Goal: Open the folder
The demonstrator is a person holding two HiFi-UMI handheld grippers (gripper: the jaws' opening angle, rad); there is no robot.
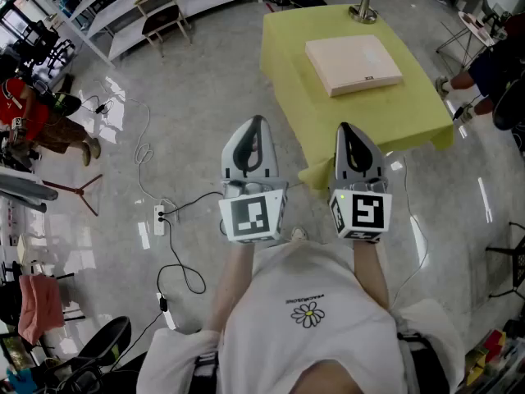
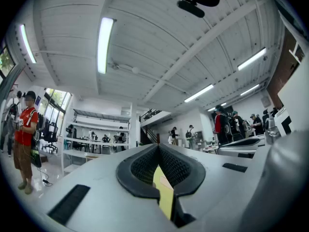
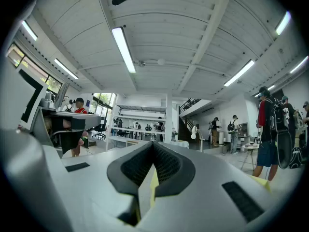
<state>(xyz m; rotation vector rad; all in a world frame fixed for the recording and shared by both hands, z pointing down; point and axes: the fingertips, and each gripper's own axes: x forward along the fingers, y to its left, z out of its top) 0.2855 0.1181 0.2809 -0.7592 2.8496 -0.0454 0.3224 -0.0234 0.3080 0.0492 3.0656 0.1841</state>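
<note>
**Asker:** Where is the folder?

**Me:** The folder (image 1: 353, 64) lies flat and closed on the yellow table (image 1: 414, 117), roughly in the middle of the top. Its cream cover faces up and a small dark label sits at the edge nearest me. A metal stand (image 1: 364, 6) is at the table's far edge, apart from the folder, so I judge it won't get in the way of the cover.

**Asker:** And your two grippers?

**Me:** The left gripper (image 1: 257, 121) and the right gripper (image 1: 344, 128) are both clenched on nothing. In each gripper view the pads meet, and only a strip of the table's yellow shows beyond them. They are side by side, close to my chest and over the floor. The right one lines up with the table's near corner and the left one is off to the side of it.

**Asker:** Why hold them there, shut?

**Me:** I'd call it a ready pose. Nothing is in reach, so there is nothing to grip, and holding them level and together keeps both aimed at the table. The task hasn't started, since the cover is untouched.

**Asker:** What does the first move call for?

**Me:** I need to get closer to the table, then let one pair of jaws part so it can catch the cover's free edge. I can't tell from here which side is the spine.
</note>
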